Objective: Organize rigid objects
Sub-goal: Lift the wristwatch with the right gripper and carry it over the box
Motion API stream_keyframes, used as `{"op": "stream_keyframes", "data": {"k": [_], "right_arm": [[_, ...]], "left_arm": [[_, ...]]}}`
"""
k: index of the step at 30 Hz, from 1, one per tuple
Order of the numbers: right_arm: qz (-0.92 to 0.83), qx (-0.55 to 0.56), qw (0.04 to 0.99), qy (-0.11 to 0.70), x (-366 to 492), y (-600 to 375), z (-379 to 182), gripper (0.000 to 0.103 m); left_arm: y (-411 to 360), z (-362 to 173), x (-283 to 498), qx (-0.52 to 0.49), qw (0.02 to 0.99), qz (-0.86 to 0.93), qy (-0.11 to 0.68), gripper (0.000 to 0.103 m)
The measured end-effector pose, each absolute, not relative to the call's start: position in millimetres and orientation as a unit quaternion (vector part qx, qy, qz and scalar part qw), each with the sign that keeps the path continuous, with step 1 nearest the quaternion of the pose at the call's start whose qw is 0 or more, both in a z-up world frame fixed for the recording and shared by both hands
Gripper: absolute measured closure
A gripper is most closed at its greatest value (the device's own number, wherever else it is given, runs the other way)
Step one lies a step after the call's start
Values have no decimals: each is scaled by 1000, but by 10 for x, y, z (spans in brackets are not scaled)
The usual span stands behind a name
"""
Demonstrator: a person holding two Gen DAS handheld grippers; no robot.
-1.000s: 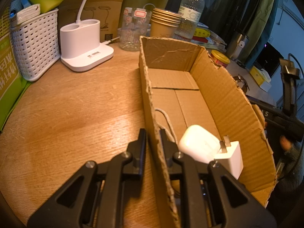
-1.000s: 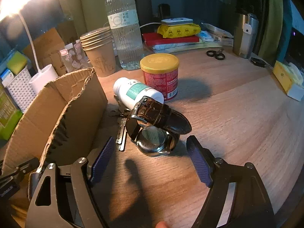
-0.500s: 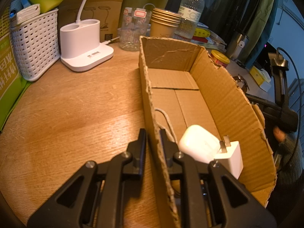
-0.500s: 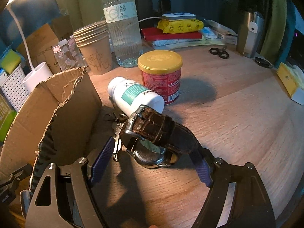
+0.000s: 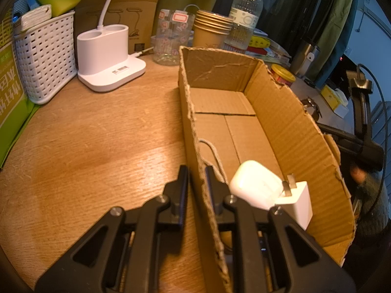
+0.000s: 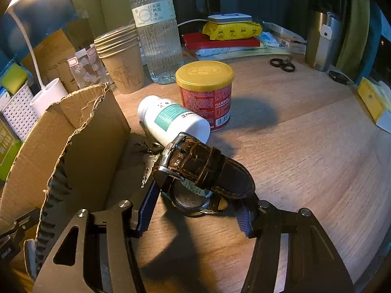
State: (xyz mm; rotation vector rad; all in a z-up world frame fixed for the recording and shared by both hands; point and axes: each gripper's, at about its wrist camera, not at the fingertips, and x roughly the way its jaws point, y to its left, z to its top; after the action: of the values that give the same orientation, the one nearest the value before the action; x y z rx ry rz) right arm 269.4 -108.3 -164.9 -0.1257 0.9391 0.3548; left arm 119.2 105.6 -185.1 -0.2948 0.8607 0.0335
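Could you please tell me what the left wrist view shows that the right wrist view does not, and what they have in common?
Only the left wrist view shows the inside of the cardboard box, with a white earbud case and a white charger plug, and the left hand-held gripper clamped on the box wall.

Only the right wrist view shows the right hand-held gripper, whose jaws have just been closing, around a brown-strapped wristwatch, a white pill bottle and keys.

Both show the box, paper cups, water bottle and yellow-lidded can.

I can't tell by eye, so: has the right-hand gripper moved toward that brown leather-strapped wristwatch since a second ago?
Yes. The right gripper has advanced toward the red tin with the yellow lid; its jaws, just closing, now flank the brown leather-strapped wristwatch.
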Motion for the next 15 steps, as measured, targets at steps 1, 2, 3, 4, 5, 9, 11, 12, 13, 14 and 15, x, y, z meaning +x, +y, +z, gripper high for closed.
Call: {"op": "stream_keyframes", "data": {"k": [1, 2, 3, 4, 5, 9, 11, 12, 13, 14, 15], "right_arm": [[171, -57, 875, 450, 2690, -1094, -1647, 44], [171, -55, 875, 449, 2686, -1101, -1644, 44], [171, -54, 876, 447, 2677, -1109, -1636, 44], [170, -53, 877, 446, 2669, -1115, -1629, 44], [170, -52, 878, 444, 2660, -1120, -1624, 44], [175, -51, 879, 441, 2608, -1123, -1599, 44], [176, -51, 880, 438, 2583, -1118, -1572, 44], [177, -51, 881, 436, 2569, -1120, -1555, 44], [178, -50, 882, 434, 2551, -1121, -1532, 44], [179, -50, 883, 431, 2535, -1121, -1508, 44], [180, -50, 884, 428, 2518, -1120, -1483, 44]], "left_arm": [[1059, -1843, 1193, -142, 898, 16, 416, 88], [1058, -1847, 1193, -142, 898, 16, 416, 88], [1057, -1851, 1193, -142, 898, 16, 416, 88], [1059, -1843, 1193, -142, 898, 16, 416, 88], [1057, -1847, 1193, -142, 898, 16, 416, 88], [1031, -1860, 1206, -142, 898, 15, 416, 88], [1030, -1863, 1207, -142, 898, 15, 416, 88], [1032, -1860, 1207, -142, 898, 15, 416, 88], [1028, -1867, 1208, -142, 898, 15, 416, 88], [1026, -1868, 1208, -142, 898, 15, 416, 88], [1032, -1860, 1207, -142, 898, 15, 416, 88]]}}
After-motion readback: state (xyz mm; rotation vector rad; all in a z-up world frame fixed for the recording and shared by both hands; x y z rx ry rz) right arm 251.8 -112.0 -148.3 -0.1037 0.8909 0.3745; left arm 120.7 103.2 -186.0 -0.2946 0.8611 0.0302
